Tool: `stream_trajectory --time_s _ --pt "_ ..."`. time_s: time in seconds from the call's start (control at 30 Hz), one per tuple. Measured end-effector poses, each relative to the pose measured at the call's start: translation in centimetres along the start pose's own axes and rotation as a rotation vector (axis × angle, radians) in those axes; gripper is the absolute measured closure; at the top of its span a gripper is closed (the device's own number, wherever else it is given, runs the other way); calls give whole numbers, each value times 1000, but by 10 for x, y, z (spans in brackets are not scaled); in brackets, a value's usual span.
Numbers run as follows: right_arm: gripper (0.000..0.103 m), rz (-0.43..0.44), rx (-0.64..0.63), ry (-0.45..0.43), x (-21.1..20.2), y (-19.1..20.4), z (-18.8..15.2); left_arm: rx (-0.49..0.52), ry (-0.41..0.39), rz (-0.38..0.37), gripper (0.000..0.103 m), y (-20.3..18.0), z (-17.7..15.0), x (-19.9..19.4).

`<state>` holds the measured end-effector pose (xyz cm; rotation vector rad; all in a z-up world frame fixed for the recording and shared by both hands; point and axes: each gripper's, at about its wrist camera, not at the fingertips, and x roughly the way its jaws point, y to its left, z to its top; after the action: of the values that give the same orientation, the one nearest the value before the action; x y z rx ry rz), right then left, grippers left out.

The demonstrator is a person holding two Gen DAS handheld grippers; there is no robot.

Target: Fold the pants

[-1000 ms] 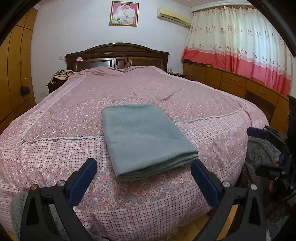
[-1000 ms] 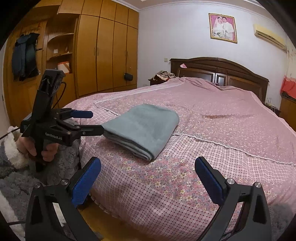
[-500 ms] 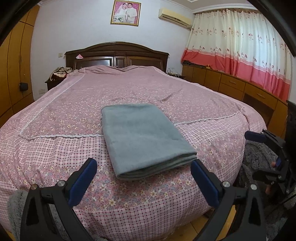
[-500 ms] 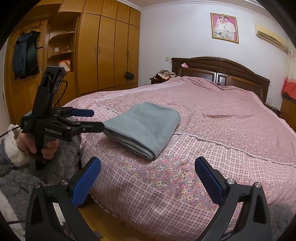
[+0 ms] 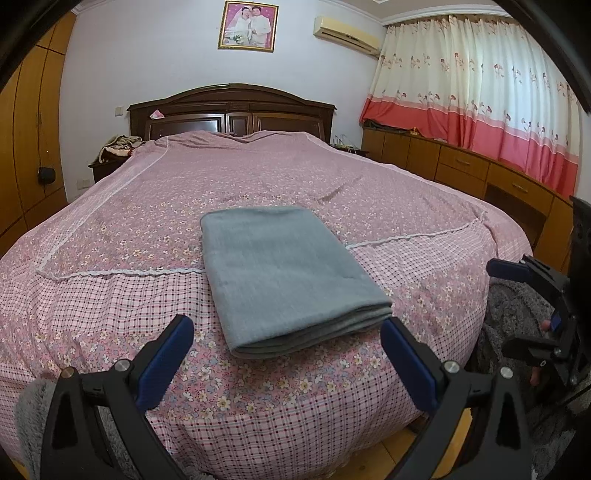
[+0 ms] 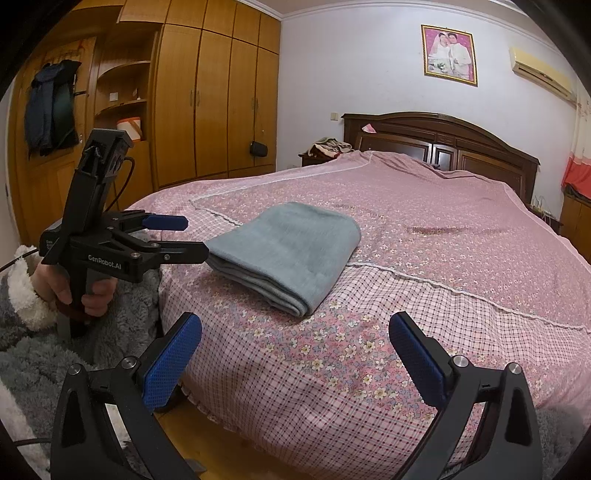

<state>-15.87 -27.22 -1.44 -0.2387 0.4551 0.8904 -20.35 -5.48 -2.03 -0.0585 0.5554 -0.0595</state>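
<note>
Closest to the lenses: both grippers are off the foot edge of the bed, not touching anything. The left gripper (image 5: 284, 350) has its blue-padded fingers spread wide with nothing between them, hovering just short of the bedspread. Same for the right gripper (image 6: 295, 350), fingers wide apart and empty, out past the foot corner. From the right wrist view you can also see the left one from the side (image 6: 177, 236), held by a hand (image 6: 74, 288) in a fuzzy grey sleeve, jaws apart, tips right next to the pants' near edge but I can't tell if they actually touch.

Next up, the pants (image 5: 284, 273). They're grey-blue and folded into a neat flat rectangle, stacked layers showing along the near edge. They lie on the bed (image 5: 110, 295) near its foot edge, roughly centred side to side, straddling the white lace trim line (image 5: 129, 272) that runs across the pink floral cover.

Further back the cover is mostly flat, with a few creases and a darker patch (image 6: 432, 229) toward the middle. At the far end there's a dark wooden headboard (image 5: 232, 110), a small heap of clothes (image 5: 120, 146) on the nightstand by its left corner, a framed photo (image 5: 247, 24) on the wall above, and curtains (image 5: 480, 110) along the right side.
</note>
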Motion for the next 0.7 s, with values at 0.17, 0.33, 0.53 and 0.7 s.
stream_trajectory --time_s 0.17,0.33,0.53,0.7 --pt "0 0 -1 1 0 0 0 -1 1 -3 0 0 0 0" --pt "0 1 -7 5 2 1 -1 7 5 -2 0 -2 -1 1" --pt "0 -2 -12 17 5 3 -2 1 8 -5 0 0 0 2" --pt "0 -1 -18 22 6 4 -2 -1 5 -6 0 1 0 1"
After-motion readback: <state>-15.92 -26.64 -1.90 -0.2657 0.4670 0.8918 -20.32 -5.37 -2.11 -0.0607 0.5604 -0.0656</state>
